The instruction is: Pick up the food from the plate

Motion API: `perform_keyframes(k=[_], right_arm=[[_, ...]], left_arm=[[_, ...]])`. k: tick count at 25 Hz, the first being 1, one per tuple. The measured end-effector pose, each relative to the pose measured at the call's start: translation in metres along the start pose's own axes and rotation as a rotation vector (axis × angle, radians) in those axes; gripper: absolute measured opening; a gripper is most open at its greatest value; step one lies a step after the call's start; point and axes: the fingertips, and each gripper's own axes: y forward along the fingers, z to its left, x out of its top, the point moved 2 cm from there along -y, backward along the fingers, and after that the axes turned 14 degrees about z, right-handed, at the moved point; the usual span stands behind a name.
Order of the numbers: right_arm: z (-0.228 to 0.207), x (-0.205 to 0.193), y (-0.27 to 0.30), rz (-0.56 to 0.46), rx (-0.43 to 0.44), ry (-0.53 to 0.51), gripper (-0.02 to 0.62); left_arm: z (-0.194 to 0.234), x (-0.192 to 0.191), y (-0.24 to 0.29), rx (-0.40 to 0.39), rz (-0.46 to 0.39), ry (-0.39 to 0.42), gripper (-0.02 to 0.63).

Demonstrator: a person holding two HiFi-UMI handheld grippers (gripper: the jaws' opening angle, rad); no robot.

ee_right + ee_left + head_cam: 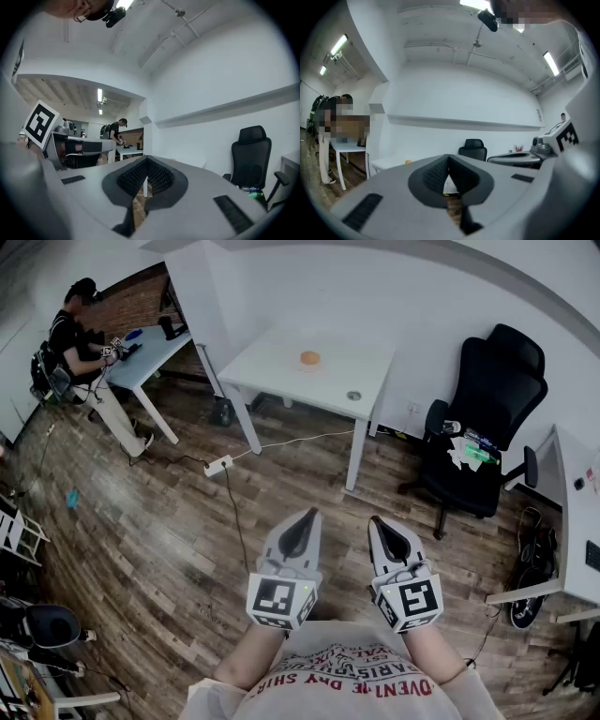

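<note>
An orange piece of food [309, 358] lies on a white table [281, 371] at the far side of the room; I cannot make out a plate under it. Both grippers are held close to my chest, far from that table. My left gripper [304, 518] is shut with nothing in it, its tips [449, 158] pointing toward the table. My right gripper [382, 523] beside it is shut and empty too, its tips [147, 159] meeting. In the left gripper view the food [408, 161] is a small orange dot.
A black office chair [483, 423] stands right of the table. A power strip and cable [217, 465] lie on the wood floor. A person [80, 343] works at another table [150, 348] at far left. A desk [572, 521] is at the right edge.
</note>
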Motion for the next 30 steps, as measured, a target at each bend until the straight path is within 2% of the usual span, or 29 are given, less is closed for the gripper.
perform_keyframes(k=[8, 15, 23, 30], right_arm=[[-0.002, 0.000, 0.019, 0.008, 0.033, 0.026, 0.009], [-0.004, -0.005, 0.057, 0.054, 0.037, 0.093, 0.009], [0.003, 0.012, 0.132, 0.077, 0.032, 0.087, 0.009], [0.021, 0.046, 0.220, 0.085, -0.008, 0.073, 0.009]], left_arm=[[0.009, -0.004, 0.014, -0.013, 0.021, -0.017, 0.005], [0.043, -0.014, 0.029, 0.005, 0.057, -0.056, 0.005], [0.117, -0.012, 0.062, 0.008, 0.067, -0.087, 0.005], [0.212, 0.013, 0.096, -0.023, 0.037, -0.069, 0.005]])
